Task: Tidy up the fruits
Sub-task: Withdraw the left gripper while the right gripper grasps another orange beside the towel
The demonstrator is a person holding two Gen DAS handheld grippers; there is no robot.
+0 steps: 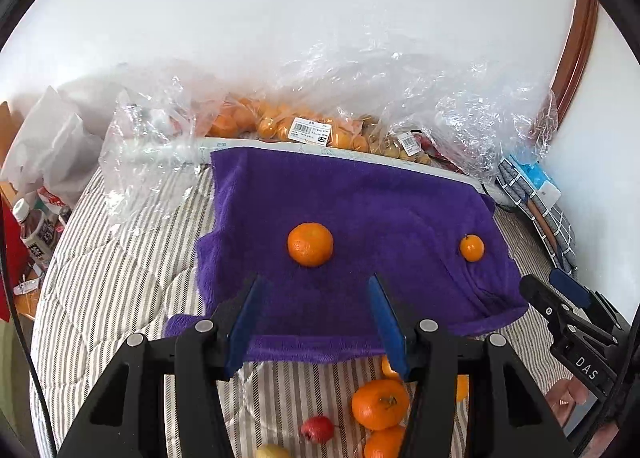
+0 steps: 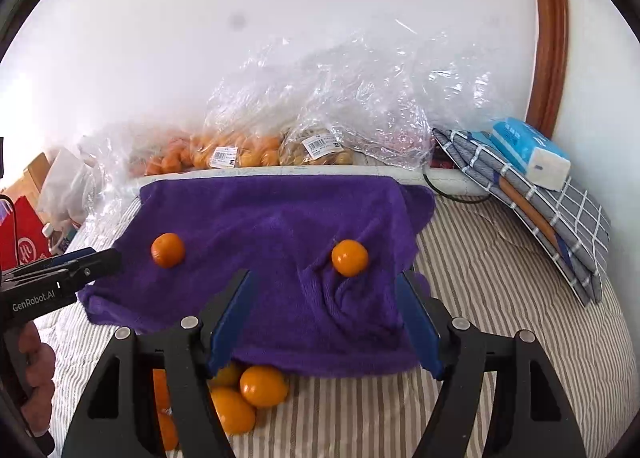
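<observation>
Along the wall, left to right, stand my clear plastic bags: one of orange mandarins [image 1: 256, 120] with a barcode label, then a bag of small yellowish fruit [image 1: 394, 144], then crumpled film [image 1: 492, 118] whose contents I cannot make out. In front of them a purple towel [image 1: 360, 202] is spread over the striped bed [image 1: 120, 278].

On the towel lie two fruits, well apart: a larger mandarin [image 1: 310, 244] toward the left and a smaller orange fruit [image 1: 472, 247] toward the right, next to a fold in the cloth.

My left gripper [image 1: 314, 286] hangs wide open just short of the larger mandarin, holding nothing. Beneath it, on the bed at the towel's near edge, sits a loose pile of mandarins [image 1: 380, 404] with a small red fruit [image 1: 317, 429] and a yellow one [image 1: 272, 451] beside it.

My right gripper [image 2: 326, 282] is also spread wide and empty, its fingers over the towel, the smaller fruit just ahead between them.
</observation>
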